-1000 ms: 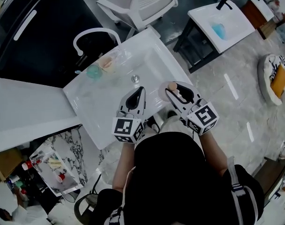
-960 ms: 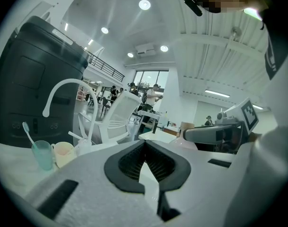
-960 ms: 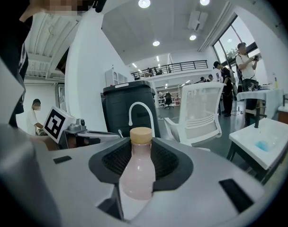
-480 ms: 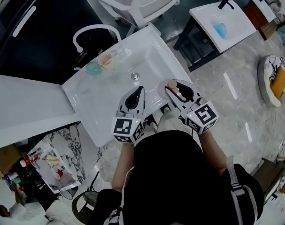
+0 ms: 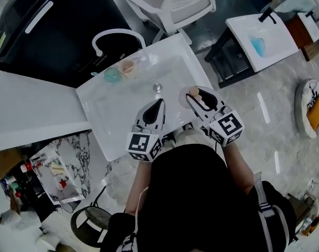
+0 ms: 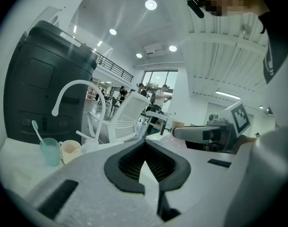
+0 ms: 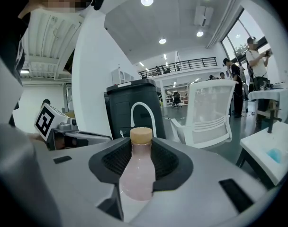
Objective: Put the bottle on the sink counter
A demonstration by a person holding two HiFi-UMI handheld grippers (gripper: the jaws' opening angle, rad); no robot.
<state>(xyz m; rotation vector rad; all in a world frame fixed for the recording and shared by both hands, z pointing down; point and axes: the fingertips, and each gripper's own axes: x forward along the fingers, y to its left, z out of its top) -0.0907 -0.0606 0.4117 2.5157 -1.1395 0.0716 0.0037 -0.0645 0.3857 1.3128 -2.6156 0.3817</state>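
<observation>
The bottle (image 7: 137,171) is pale pink with a tan cap (image 5: 193,92). It stands upright between the jaws of my right gripper (image 7: 139,145), which is shut on its body. In the head view the right gripper (image 5: 197,95) holds it over the front right part of the white sink counter (image 5: 112,109). My left gripper (image 5: 158,103) hovers over the counter's front edge, left of the bottle. Its jaws (image 6: 145,143) are shut with nothing between them.
A curved white faucet (image 5: 115,35) rises at the back of the counter. A teal cup (image 5: 111,74) and a pink cup (image 5: 129,67) stand beside it, and a drain (image 5: 157,87) sits mid-basin. Behind are a white chair (image 5: 172,7) and a black bin (image 5: 54,30). A second sink unit (image 5: 262,33) stands far right.
My right gripper has edged a little toward the basin with the bottle in it. The left gripper has stayed put. The head camera's view has shifted slightly.
</observation>
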